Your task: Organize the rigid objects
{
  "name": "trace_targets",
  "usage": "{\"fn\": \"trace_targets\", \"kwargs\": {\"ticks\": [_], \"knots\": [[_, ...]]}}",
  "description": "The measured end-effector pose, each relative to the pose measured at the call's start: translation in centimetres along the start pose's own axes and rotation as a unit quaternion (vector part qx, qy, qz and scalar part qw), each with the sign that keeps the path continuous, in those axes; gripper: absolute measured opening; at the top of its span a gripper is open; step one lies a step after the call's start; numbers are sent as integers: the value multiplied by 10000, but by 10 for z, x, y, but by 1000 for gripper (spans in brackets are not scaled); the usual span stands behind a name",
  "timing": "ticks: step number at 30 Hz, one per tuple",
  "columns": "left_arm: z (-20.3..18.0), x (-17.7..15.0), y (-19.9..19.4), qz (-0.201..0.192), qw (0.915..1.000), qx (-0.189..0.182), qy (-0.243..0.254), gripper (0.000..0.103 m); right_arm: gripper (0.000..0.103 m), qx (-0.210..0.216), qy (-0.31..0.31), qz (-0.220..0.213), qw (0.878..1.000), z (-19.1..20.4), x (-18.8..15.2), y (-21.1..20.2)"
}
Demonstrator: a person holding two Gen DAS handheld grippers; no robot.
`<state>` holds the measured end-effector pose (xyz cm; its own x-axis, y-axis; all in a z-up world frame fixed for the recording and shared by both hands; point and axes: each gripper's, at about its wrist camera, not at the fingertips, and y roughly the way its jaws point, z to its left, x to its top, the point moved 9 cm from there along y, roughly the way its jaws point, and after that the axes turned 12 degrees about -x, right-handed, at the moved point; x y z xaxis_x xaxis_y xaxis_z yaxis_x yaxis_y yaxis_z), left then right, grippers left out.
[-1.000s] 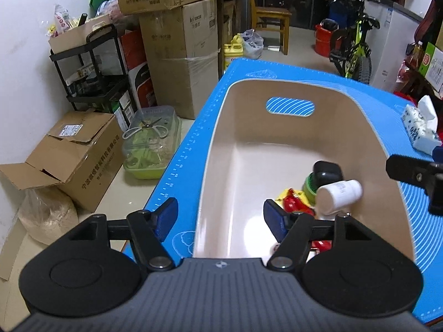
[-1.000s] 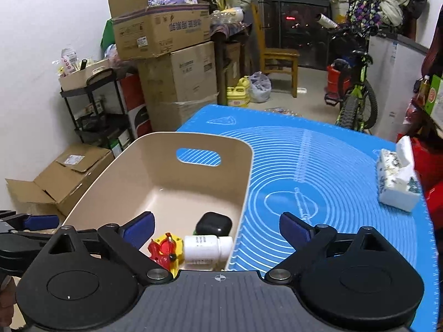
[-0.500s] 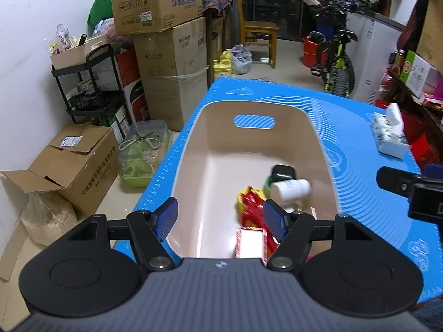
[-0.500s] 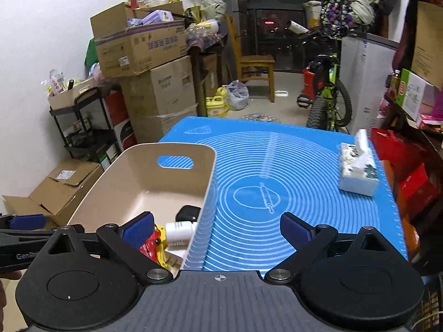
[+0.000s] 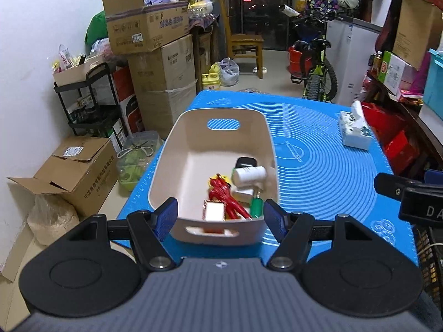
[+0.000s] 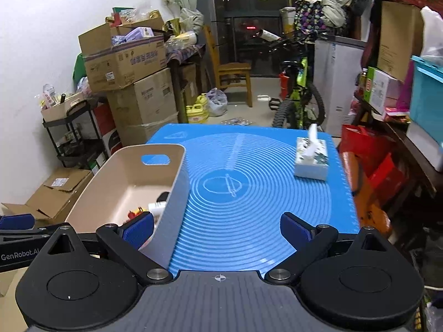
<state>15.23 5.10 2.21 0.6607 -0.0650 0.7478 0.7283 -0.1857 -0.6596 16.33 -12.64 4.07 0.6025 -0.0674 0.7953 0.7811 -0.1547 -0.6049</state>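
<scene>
We judge sorting near done: both the left hand-held gripper (image 5: 220, 215) and right hand-held gripper (image 6: 217, 228) gape empty, the small rigid items (image 5: 235, 191) lie in the beige plastic bin (image 5: 193, 138) on the blue-matted table (image 6: 249, 193); next, check for strays.

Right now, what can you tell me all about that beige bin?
The bin is a beige, smooth, plastic-looking tub with rounded corners and an oval handle hole at each end. It sits upright on the blue mat, along its left side. Inside, near the front right, lie a white bottle, a black case, a red toy and a green marker. The rest of its floor is bare. Neither gripper touches it.
</scene>
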Motion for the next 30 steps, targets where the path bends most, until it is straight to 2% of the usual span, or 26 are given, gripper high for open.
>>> {"fn": "trace_targets", "kwargs": {"ticks": [8, 16, 30], "knots": [[-26, -32, -20, -94, 9999, -46, 17, 69, 97, -65, 57, 2, 10000, -31, -34, -38], [-46, -63, -32, -190, 9997, -105, 89, 69, 97, -114, -13, -108, 9999, -43, -71, -65], [-47, -112, -30, -298, 9995, -10, 94, 69, 97, -200, -15, -321, 9993, -47, -124, -78]]}}
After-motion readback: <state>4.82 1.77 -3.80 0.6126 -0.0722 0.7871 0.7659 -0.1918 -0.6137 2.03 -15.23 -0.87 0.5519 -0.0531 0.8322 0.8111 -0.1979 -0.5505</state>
